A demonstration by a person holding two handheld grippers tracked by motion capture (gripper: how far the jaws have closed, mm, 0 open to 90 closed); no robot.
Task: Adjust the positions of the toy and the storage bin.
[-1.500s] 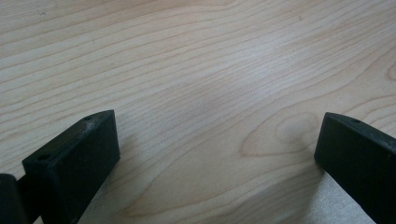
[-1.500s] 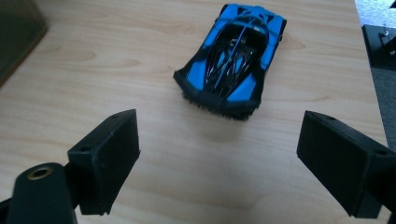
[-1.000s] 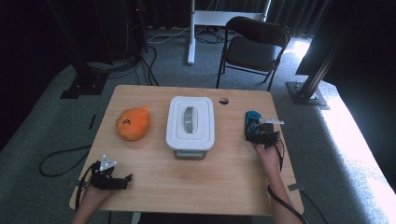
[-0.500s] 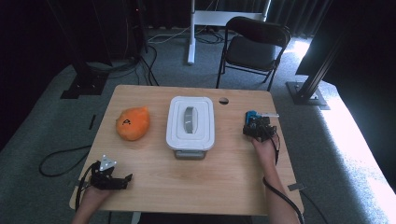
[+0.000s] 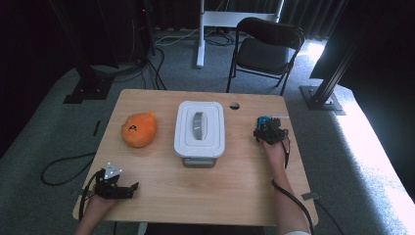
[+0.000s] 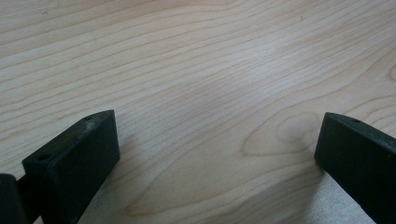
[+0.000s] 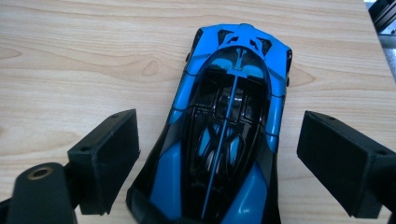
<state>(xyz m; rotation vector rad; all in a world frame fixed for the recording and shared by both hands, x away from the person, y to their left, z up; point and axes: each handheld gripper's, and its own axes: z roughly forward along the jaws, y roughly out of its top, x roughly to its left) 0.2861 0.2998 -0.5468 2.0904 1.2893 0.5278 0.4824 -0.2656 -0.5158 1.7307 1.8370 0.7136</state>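
Item: toy car (image 7: pixel 231 135), blue and black, on its wheels on the wooden table (image 5: pixel 244 191) near the 3 o'clock edge, to the right of the white lidded box (image 5: pixel 199 129). Right gripper (image 7: pixel 219 154): jaws apart, one on each flank of the car, neither seen touching it; the car lies lengthwise in the gap, apparently so a squeeze would catch its narrow sides. In the high view this gripper (image 5: pixel 268 131) sits over the car (image 5: pixel 264 120) with the hand behind it. Left gripper (image 6: pixel 217 158): jaws wide apart over bare wood, holding nothing; in the high view it rests (image 5: pixel 113 185) at about 7 o'clock on the table, well apart from everything, seemingly parked while the other hand works. Orange plush toy (image 5: pixel 139 129): at 9 o'clock of the box, untouched. Folding chair (image 5: pixel 266 49): beyond the table at 12 o'clock. Change against the earlier frames: the right gripper has moved slightly forward and left toward the car; left gripper, box and plush toy unchanged.
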